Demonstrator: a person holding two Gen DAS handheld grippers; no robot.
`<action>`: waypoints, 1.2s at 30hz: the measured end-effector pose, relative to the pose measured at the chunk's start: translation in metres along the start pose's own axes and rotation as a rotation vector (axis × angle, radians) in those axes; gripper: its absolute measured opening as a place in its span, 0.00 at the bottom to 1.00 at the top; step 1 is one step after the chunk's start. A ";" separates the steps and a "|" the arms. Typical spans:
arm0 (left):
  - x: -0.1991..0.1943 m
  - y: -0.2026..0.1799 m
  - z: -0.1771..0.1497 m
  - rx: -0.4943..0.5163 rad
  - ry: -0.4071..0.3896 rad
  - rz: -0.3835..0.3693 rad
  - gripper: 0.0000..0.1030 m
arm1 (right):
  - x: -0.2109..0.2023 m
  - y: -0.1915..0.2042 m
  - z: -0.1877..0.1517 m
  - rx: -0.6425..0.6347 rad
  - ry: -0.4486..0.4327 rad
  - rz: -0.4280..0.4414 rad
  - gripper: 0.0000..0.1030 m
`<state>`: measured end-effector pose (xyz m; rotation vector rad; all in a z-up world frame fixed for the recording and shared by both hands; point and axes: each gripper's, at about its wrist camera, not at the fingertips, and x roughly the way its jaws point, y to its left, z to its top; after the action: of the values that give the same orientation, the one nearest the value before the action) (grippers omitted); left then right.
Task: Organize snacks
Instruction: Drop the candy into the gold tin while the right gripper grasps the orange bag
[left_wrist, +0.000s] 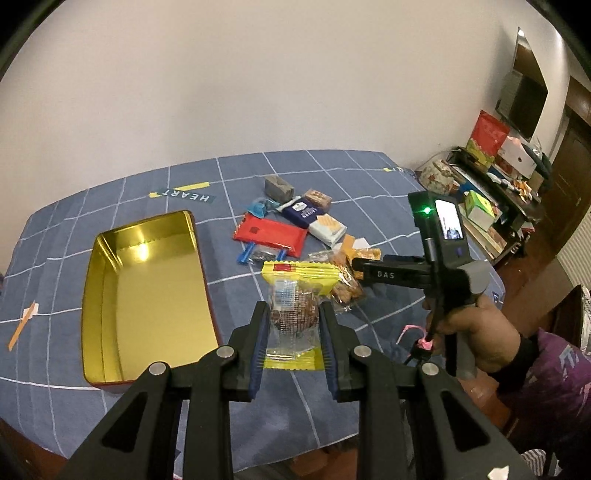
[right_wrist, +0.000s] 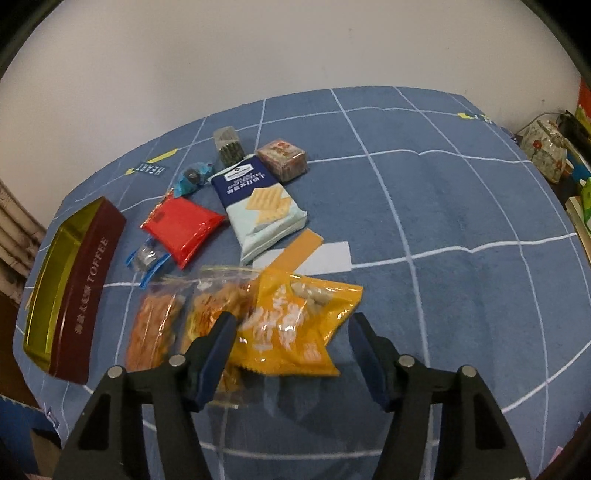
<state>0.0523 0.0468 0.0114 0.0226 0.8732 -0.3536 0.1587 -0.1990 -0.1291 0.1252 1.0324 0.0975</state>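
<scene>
A plain white wall (left_wrist: 258, 74) is seen behind a surface covered by a blue grid-patterned cloth (left_wrist: 332, 170). A cluttered dark shelf (left_wrist: 491, 206) is set at right.

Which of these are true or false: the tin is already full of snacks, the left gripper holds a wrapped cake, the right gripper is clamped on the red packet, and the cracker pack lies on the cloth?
1. The tin is full of snacks. False: its gold inside is bare.
2. The left gripper holds a wrapped cake. True.
3. The right gripper is clamped on the red packet. False: its jaws stand apart over an orange snack bag.
4. The cracker pack lies on the blue cloth. True.
</scene>
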 end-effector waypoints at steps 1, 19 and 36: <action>0.000 0.001 0.001 0.001 -0.002 0.003 0.23 | 0.005 -0.002 0.000 0.008 0.015 0.001 0.56; -0.005 0.035 0.003 -0.053 -0.033 0.094 0.24 | -0.015 -0.052 -0.021 0.012 -0.091 -0.037 0.42; 0.032 0.102 0.008 -0.091 -0.005 0.267 0.23 | -0.014 -0.056 -0.024 0.015 -0.143 -0.054 0.43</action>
<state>0.1089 0.1319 -0.0202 0.0530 0.8684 -0.0644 0.1319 -0.2548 -0.1379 0.1161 0.8931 0.0309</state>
